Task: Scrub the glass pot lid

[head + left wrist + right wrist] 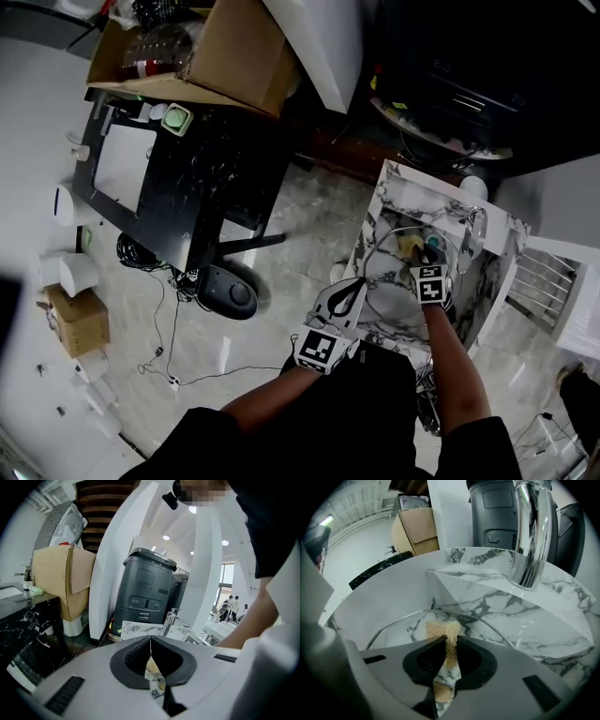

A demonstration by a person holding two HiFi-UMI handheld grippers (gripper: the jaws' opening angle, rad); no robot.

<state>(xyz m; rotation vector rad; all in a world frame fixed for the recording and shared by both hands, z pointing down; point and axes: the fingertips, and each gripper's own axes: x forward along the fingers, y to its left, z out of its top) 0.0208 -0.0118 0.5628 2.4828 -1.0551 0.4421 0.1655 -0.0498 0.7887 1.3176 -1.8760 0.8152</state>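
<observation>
Glass lid [389,281] [396,631]: clear, with a metal rim. It lies inside the sink [392,180] [487,604], filling most of the basin towards the edge nearest the person.

Sponge [410,247] [440,630]: tan and rough. It sits on the far part of the lid, below the tap, and looks pressed to the glass.

Right gripper [424,261] [449,641]: jaws clamped on the sponge, which bulges out past their tips. It reaches down into the basin over the lid.

Left gripper [356,286] [151,639]: jaws pressed together with nothing between them. It hangs at the left edge of the sink, just beside the lid's rim; whether it touches cannot be told.

Sink: white marble with grey veins and sloping inner walls.

Tap [476,225] [529,536] [169,619]: chrome, at the sink's far right corner, with its spout above the basin.

Grey machine [147,592] [492,508]: dark and upright, standing beyond the sink's far edge.

Black table [216,169] [18,616]: speckled top, well apart from the sink's left edge.

Cardboard box [234,47] [51,578] [417,529]: large, with open flaps, at the far end of the black table.

Cables [164,319]: thin and black, loose on the pale floor near the black table
</observation>
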